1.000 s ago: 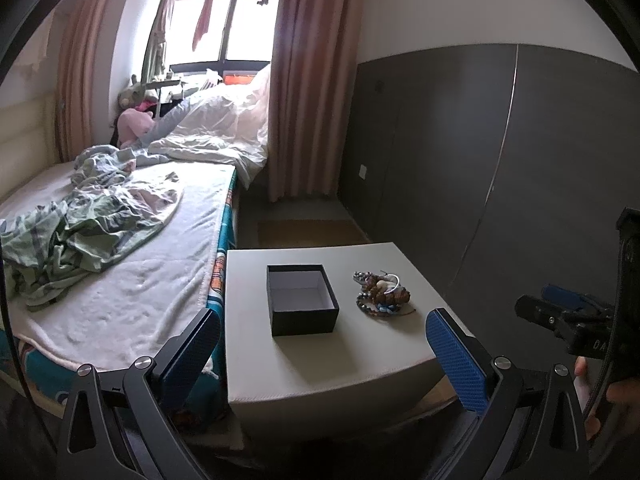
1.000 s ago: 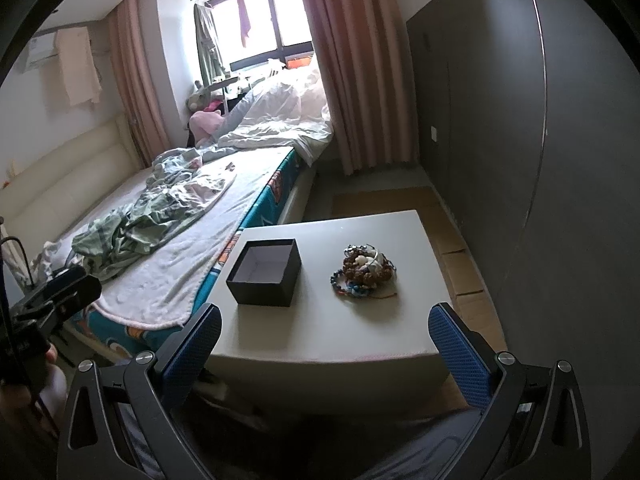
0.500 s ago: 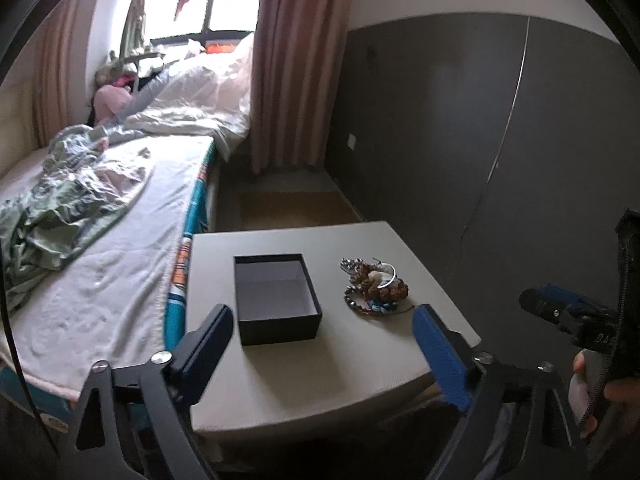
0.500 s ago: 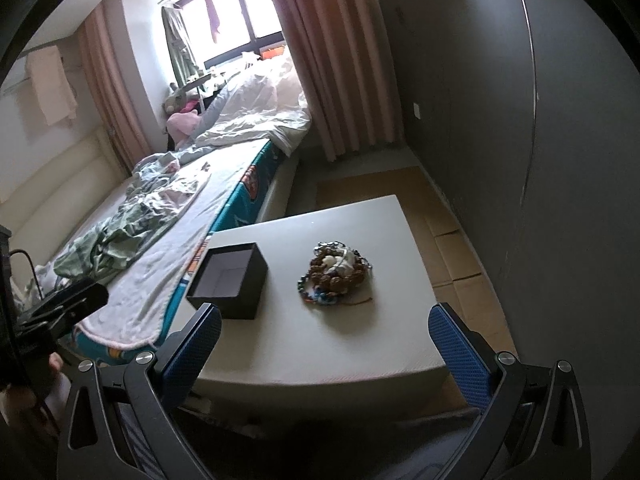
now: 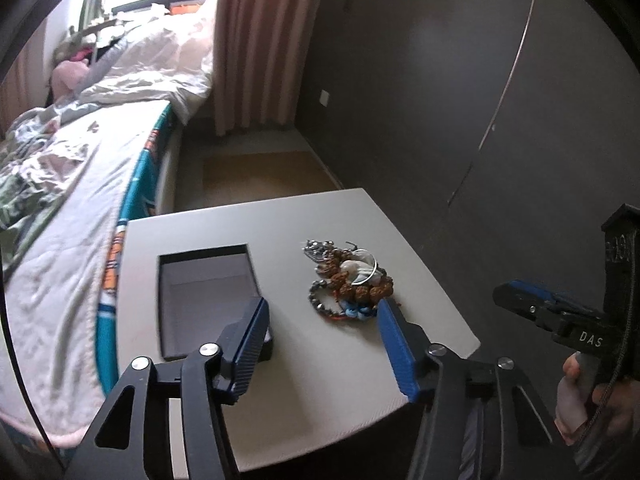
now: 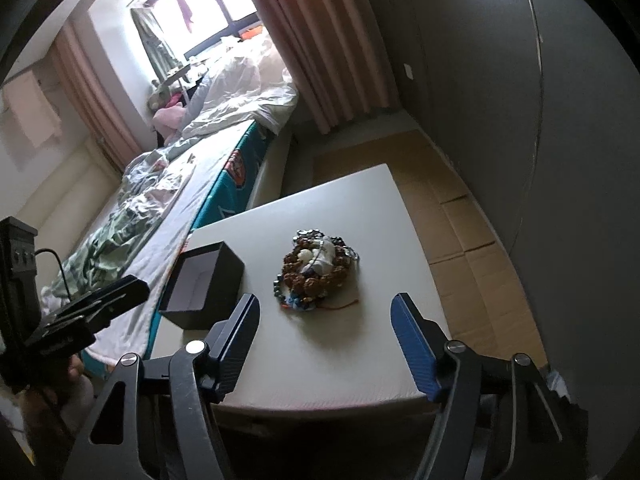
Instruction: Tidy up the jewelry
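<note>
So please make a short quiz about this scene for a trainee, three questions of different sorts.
1. True or false: the black box already holds jewelry.
2. Multiple choice: in the right wrist view, the jewelry pile lies: A) inside the box; B) on the table, right of the box; C) on the bed.
3. Fill in: between the pads of the left gripper and the right gripper there is ____.

Key: 1 false, the box is empty. 2 B. 3 nothing; both jaws are closing with no thing between them.

Daylight from the window [image 6: 208, 16] falls past pink curtains [image 5: 256, 48] onto an unmade bed [image 5: 72, 184] beside a dark grey wall [image 5: 440, 80].
</note>
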